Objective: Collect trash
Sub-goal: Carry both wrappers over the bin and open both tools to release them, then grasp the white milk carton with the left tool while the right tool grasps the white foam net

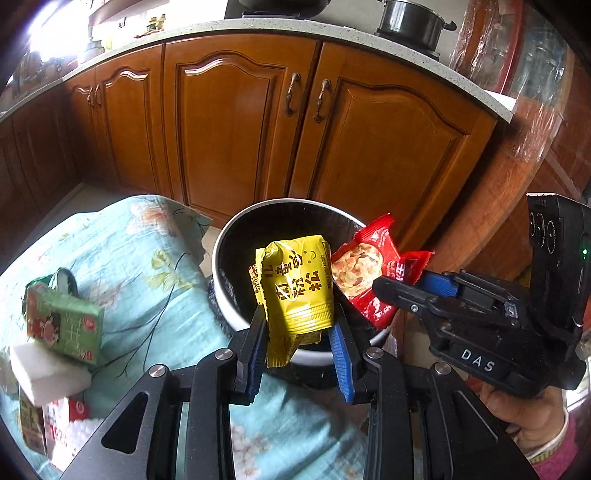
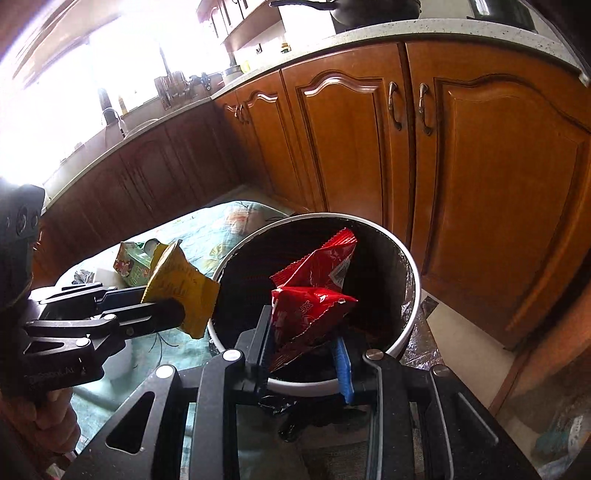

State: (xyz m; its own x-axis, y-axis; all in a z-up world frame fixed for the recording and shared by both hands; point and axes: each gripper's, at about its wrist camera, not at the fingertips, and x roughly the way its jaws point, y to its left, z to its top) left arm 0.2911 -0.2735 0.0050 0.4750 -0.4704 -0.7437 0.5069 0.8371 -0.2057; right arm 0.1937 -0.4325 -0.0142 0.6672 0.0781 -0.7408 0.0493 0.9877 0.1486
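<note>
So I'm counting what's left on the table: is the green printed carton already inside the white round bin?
No, the green printed carton lies on the floral tablecloth, left of the white round bin.

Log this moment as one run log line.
left gripper: holds yellow snack wrapper | right gripper: holds red snack wrapper | both over white round bin

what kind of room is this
Most likely a home kitchen: wooden cabinets run under a speckled counter, a pot sits on it, and a tap stands by the bright window.
</note>
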